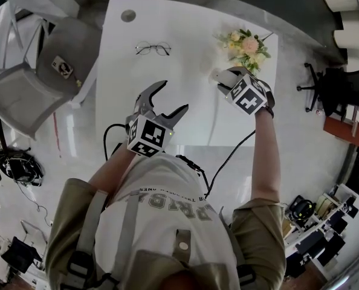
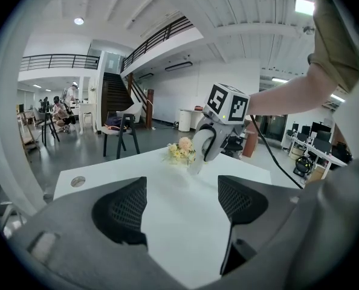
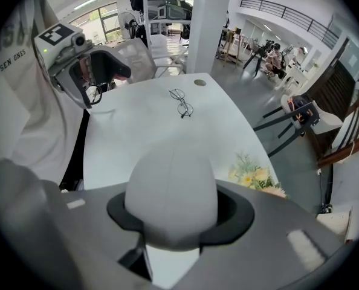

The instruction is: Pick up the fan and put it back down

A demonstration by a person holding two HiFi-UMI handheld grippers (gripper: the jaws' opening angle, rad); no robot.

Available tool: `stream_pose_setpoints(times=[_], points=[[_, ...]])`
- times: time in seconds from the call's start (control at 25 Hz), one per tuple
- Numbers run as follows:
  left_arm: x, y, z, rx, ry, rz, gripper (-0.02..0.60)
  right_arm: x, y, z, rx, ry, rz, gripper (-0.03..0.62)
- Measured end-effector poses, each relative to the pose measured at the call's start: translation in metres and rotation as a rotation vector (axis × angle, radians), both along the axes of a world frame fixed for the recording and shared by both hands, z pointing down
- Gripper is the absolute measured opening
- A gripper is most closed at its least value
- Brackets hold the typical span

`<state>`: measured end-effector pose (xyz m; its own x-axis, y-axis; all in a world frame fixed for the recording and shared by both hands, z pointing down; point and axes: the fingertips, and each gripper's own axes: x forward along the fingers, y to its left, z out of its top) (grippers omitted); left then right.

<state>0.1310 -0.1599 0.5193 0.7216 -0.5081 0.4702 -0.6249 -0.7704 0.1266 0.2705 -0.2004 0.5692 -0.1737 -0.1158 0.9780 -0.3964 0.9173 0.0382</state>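
Note:
The fan (image 3: 170, 192) is a smooth white egg-shaped body. My right gripper (image 3: 173, 213) points steeply down, its jaws shut round the fan's sides. In the head view the right gripper (image 1: 229, 81) holds the fan (image 1: 220, 75) over the right part of the white table (image 1: 167, 23), just in front of the flowers. From the left gripper view the fan (image 2: 195, 165) hangs low over the table top under the right gripper (image 2: 205, 148). My left gripper (image 1: 167, 99) hovers over the table's near edge, open, with nothing between its fingers (image 2: 128, 207).
A small bunch of pale flowers (image 1: 246, 45) lies at the table's far right. A pair of glasses (image 1: 153, 48) lies mid-table, toward the far side, with a round cable hole (image 1: 128, 16) beyond. A grey chair (image 1: 28, 86) stands to the left. Cables run down from the grippers.

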Motion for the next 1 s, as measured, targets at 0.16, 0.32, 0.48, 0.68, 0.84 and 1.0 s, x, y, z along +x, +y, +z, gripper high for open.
stream_pose_setpoints(times=[0.16,0.32,0.48,0.68,0.84,1.0], points=[[-0.004,0.005,-0.005,0.008,0.003,-0.008,0.38,-0.006,0.001,-0.023,0.013,0.004,-0.021,0.207],[-0.006,0.009,-0.009,0.012,0.008,-0.02,0.38,-0.011,0.004,-0.046,0.007,0.0,-0.018,0.207],[-0.009,0.015,-0.009,0.011,0.009,-0.028,0.38,-0.015,0.006,-0.063,0.021,0.002,-0.034,0.209],[-0.009,0.019,-0.013,0.014,0.013,-0.035,0.38,-0.016,0.008,-0.086,0.028,0.008,-0.058,0.209],[-0.007,0.021,-0.016,0.021,0.015,-0.032,0.38,-0.016,0.01,-0.107,0.033,0.012,-0.064,0.207],[-0.002,0.022,-0.022,0.025,0.018,-0.022,0.38,-0.015,0.012,-0.128,0.036,0.015,-0.07,0.209]])
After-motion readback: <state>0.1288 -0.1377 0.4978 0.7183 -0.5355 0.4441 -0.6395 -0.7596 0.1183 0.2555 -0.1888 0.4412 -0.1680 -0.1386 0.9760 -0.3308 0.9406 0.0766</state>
